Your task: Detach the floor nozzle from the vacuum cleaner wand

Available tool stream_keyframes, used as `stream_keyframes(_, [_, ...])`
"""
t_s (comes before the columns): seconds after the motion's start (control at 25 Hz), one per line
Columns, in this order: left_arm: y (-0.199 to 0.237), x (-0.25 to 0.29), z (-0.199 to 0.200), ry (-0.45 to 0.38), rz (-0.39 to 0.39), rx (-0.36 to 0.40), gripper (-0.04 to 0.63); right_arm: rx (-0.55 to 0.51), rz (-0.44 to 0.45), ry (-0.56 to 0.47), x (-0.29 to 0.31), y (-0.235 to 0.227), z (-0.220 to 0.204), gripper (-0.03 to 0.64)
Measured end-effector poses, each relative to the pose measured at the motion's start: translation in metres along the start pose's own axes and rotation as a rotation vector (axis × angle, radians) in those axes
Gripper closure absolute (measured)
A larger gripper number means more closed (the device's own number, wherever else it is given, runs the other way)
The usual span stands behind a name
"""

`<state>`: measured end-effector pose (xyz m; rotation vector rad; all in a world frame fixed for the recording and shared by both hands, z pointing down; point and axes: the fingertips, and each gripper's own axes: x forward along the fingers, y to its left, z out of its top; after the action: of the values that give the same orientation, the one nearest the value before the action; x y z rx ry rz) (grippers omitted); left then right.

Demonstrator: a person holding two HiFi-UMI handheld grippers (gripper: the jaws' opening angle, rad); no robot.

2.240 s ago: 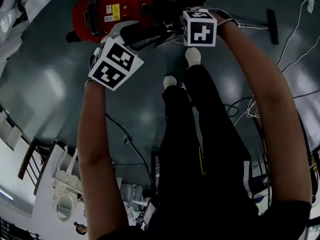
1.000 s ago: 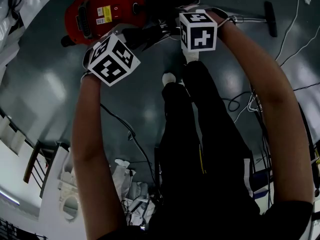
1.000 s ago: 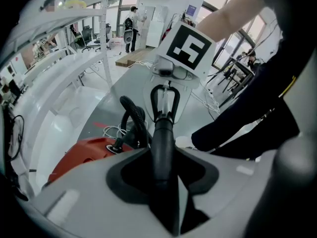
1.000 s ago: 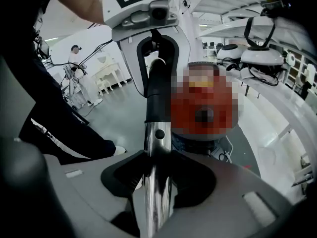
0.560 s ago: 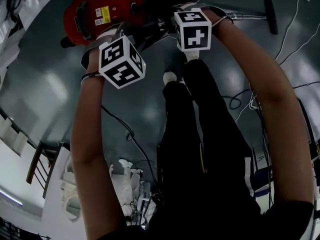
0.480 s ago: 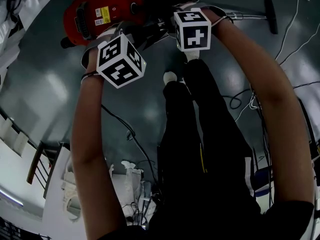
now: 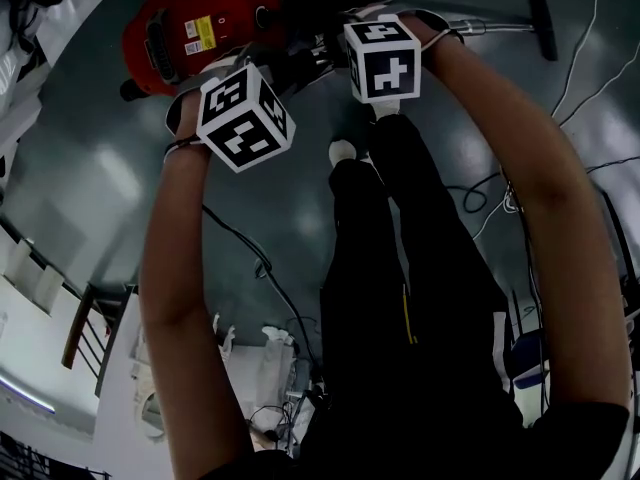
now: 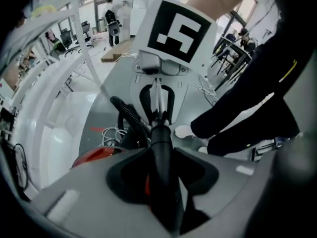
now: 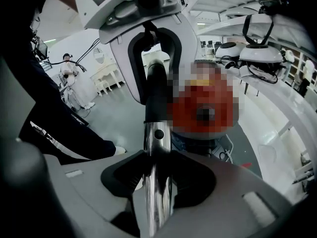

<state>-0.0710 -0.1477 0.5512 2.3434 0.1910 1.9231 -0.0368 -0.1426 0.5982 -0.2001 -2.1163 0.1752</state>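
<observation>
Two grippers, both clamped on the same vacuum pipe. The left gripper [image 8: 161, 175] has its jaws closed on the black handle tube [image 8: 159, 148], pads pressing on both sides. The right gripper [image 9: 156, 182] is closed on the chrome wand [image 9: 158, 152], just below the point where it enters the black tube. The two grippers face each other along the pipe, close together but not touching, and each one's marker cube shows in the other's view.

In the head view both grippers are held out in front of the person, above the dark grey floor [image 7: 90, 168]. The red vacuum body [image 7: 205, 18] sits on the floor beyond the left gripper. A black ribbed hose [image 8: 126, 115] curves from the handle end toward it.

The wand runs off to the right along the floor. The floor nozzle [image 7: 543, 25] lies at its far end, well apart from both grippers. The nozzle looks joined to the wand, but it is too small in the picture to be sure.

The person's dark trouser legs [image 7: 400, 248] and a white shoe [image 7: 342, 151] show below the grippers. Loose cables lie on the floor to the right.
</observation>
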Motion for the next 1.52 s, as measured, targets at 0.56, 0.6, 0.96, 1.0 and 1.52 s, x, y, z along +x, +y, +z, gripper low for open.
stream_keyframes(0.56, [-0.004,0.003,-0.009,0.041,-0.023,-0.058,0.445,0.017,-0.022,-0.021,0.006,0.002,0.002,0.451])
stream_keyframes(0.6, [-0.004,0.003,-0.010,0.042,-0.023,-0.063,0.445,0.020,-0.021,-0.022,0.006,0.002,0.003,0.451])
stream_keyframes(0.96, [-0.004,-0.003,-0.017,0.030,-0.037,-0.106,0.445,0.032,-0.017,-0.057,0.006,0.003,0.011,0.451])
stream_keyframes(1.0, [-0.004,-0.002,-0.018,0.029,-0.046,-0.113,0.445,0.031,-0.023,-0.056,0.006,0.003,0.011,0.451])
stream_keyframes(1.52, [-0.001,-0.066,-0.156,0.258,0.037,-0.177,0.443,0.053,-0.039,0.297,-0.007,0.024,-0.134,0.450])
